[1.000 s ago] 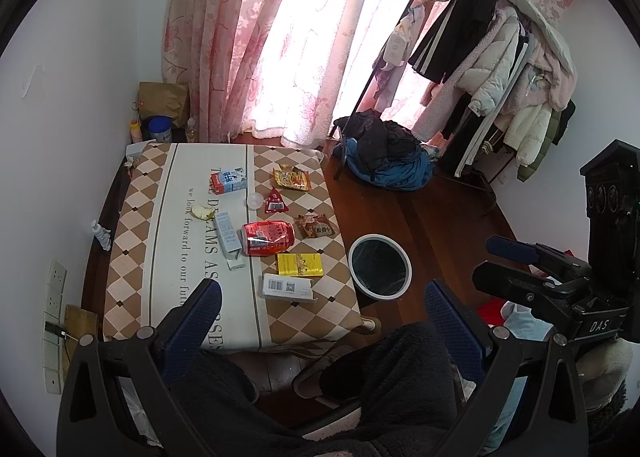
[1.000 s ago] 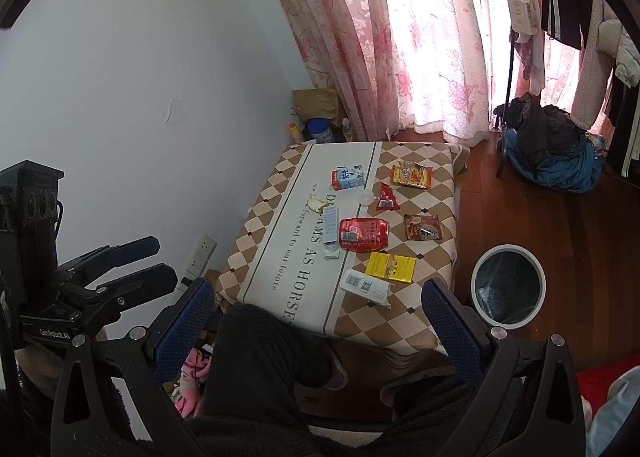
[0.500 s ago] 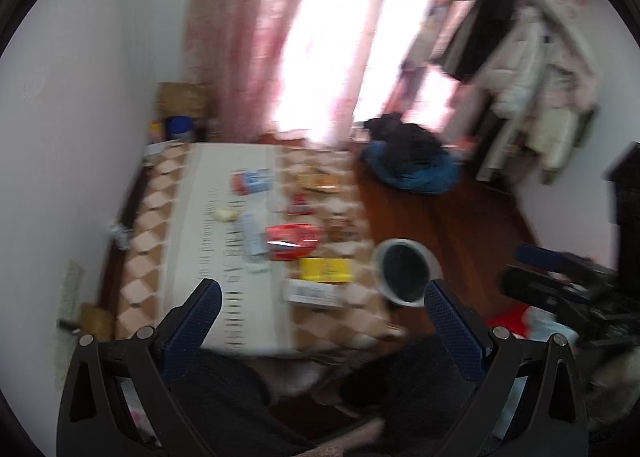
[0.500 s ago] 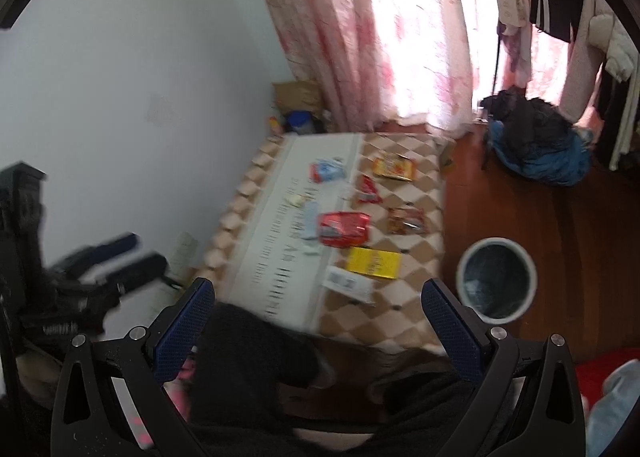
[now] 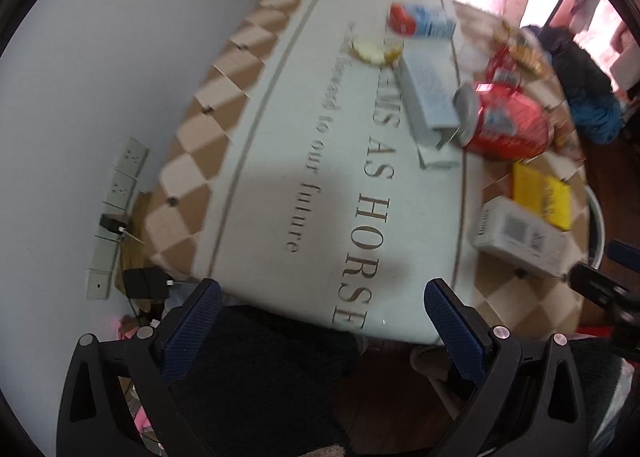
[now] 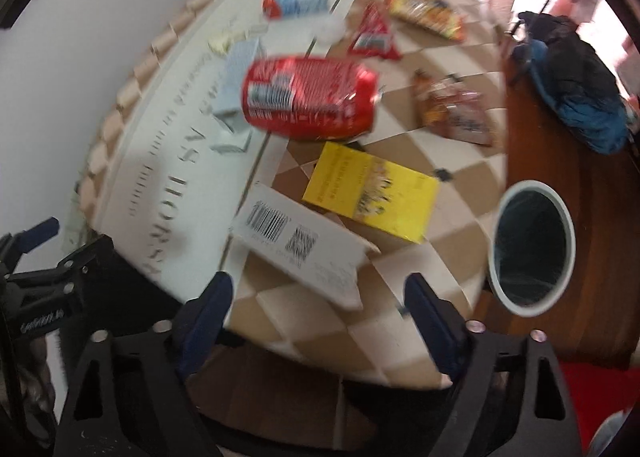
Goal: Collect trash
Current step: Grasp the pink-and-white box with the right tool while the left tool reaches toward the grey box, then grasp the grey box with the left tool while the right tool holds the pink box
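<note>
Litter is lying scattered on a checked tablecloth [image 6: 400, 321]: a white barcoded box [image 6: 298, 245] nearest the right gripper [image 6: 316, 311], a yellow packet [image 6: 370, 191] and red bag [image 6: 308, 97] beyond. Both grippers, left [image 5: 320, 319] included, are gaping wide, empty. A white bin [image 6: 530, 247] is standing beside the table.
</note>
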Available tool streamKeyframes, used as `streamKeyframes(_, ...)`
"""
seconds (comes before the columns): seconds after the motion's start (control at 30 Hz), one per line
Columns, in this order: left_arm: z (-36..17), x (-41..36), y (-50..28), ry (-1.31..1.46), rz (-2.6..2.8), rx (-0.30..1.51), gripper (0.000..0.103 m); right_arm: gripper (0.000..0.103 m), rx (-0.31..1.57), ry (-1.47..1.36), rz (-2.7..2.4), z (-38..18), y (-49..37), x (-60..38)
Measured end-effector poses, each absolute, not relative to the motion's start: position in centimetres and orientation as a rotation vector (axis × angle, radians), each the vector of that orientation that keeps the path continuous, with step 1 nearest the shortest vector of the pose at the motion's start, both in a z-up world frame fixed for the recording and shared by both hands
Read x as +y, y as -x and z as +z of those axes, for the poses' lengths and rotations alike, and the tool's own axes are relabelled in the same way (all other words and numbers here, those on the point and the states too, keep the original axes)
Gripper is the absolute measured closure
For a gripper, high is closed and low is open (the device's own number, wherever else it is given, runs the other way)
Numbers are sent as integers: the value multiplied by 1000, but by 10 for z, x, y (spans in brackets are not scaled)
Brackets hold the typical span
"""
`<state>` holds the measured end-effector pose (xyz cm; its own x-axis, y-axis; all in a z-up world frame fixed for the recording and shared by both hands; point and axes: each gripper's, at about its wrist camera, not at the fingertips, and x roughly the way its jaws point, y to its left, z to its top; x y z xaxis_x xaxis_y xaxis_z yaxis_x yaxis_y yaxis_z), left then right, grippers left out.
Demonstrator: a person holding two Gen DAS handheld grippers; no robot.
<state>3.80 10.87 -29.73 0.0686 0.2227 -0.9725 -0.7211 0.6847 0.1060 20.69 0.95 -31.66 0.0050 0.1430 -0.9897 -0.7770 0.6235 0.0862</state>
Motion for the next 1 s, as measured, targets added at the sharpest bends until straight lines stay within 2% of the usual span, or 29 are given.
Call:
streamKeyframes(0.13,-334,109,-52,451,737,1396,0,16,1389,716,807,-359,-205,39)
streamKeyframes(0.23,-345,106,-54,444,716,1425,0,15,1391,701,861,-365,-203,49)
streamKeyframes(0.37,-355,105,-53,442,703,1445,0,34,1454,644,892,-369,-194,46)
streamKeyframes(0.57,-368,111,-50,439,707,1468,0,30,1552,527,888,-387,-189,38)
streamKeyframes(0.63,-368,112,-49,442,710,1469,0,39,1574,515,865,-391,-191,38)
streamKeyframes(0.67,-367,112,-48,439,712,1465,0,53,1553,526,849,-390,-190,36)
streamKeyframes(0.7,-365,113,-48,433,716,1462,0,61,1563,501,843,-392,-188,34)
streamKeyframes(0.83,-361,114,-51,441,712,1456,0,61,1627,340,818,-389,-198,18)
streamKeyframes(1.0,-349,127,-70,494,689,1417,0,61,1569,170,790,-349,-225,-5)
